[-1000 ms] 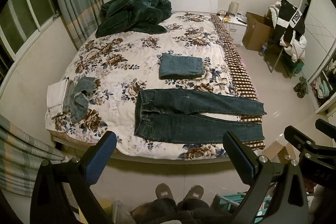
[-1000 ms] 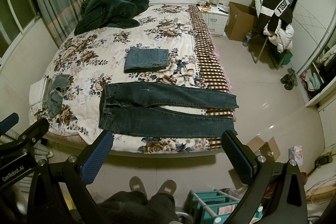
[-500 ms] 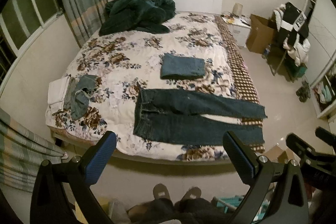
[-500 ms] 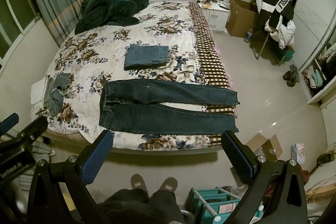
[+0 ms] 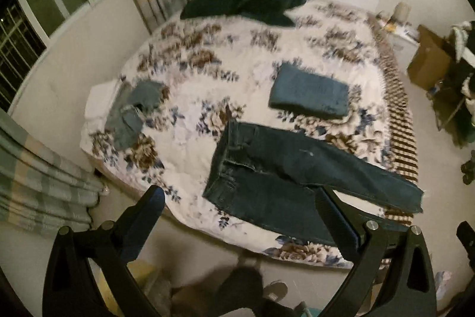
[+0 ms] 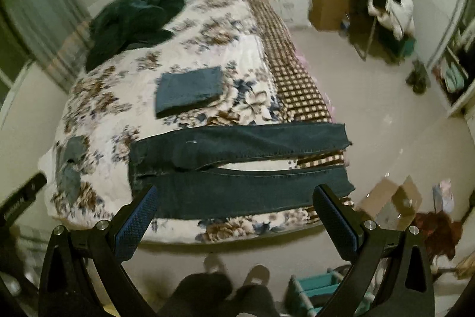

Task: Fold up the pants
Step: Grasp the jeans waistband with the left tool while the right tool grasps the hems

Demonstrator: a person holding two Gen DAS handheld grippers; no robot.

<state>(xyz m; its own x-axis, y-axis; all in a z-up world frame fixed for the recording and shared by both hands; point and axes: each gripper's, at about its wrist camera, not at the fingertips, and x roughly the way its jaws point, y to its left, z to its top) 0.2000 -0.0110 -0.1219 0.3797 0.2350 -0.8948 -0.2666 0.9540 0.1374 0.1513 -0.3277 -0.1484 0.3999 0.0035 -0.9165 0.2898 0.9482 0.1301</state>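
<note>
Right wrist: jeans (image 6: 237, 168) by bed (image 6: 98, 97) edge, unfolded.

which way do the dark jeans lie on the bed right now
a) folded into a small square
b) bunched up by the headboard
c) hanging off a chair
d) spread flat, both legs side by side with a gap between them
d: the dark jeans lie spread flat near the bed's front edge, the two legs side by side with a strip of bedding showing between them.
</note>
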